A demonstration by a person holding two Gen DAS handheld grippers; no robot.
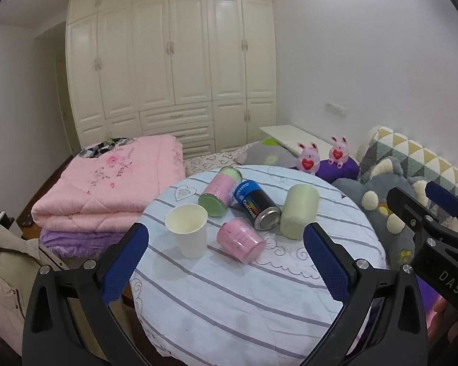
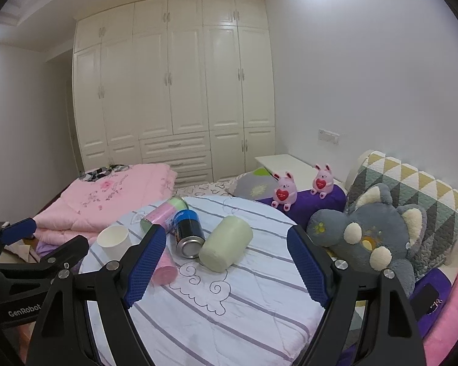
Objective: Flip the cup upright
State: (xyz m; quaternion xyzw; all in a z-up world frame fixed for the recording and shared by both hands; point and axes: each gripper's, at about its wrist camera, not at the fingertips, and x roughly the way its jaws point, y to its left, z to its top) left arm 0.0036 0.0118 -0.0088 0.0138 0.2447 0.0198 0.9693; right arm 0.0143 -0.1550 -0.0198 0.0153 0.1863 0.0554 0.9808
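A white paper cup [image 1: 187,230] stands upright on the round striped table [image 1: 244,299], at its left; it also shows in the right wrist view [image 2: 114,241]. A pink cup [image 1: 241,240] lies on its side next to it, partly hidden behind my right finger in the right wrist view [image 2: 167,267]. A pale green cup [image 1: 299,211] [image 2: 225,244] lies on its side to the right. My left gripper [image 1: 225,257] is open and empty, above the table's near part. My right gripper [image 2: 227,257] is open and empty, short of the green cup.
A blue and black spray can [image 1: 256,206] and a pink-green canister [image 1: 221,190] lie at the table's back. A folded pink quilt [image 1: 113,180] is on the left. Grey plush toys [image 2: 372,235] and pillows are on the right. A white wardrobe [image 1: 174,61] stands behind.
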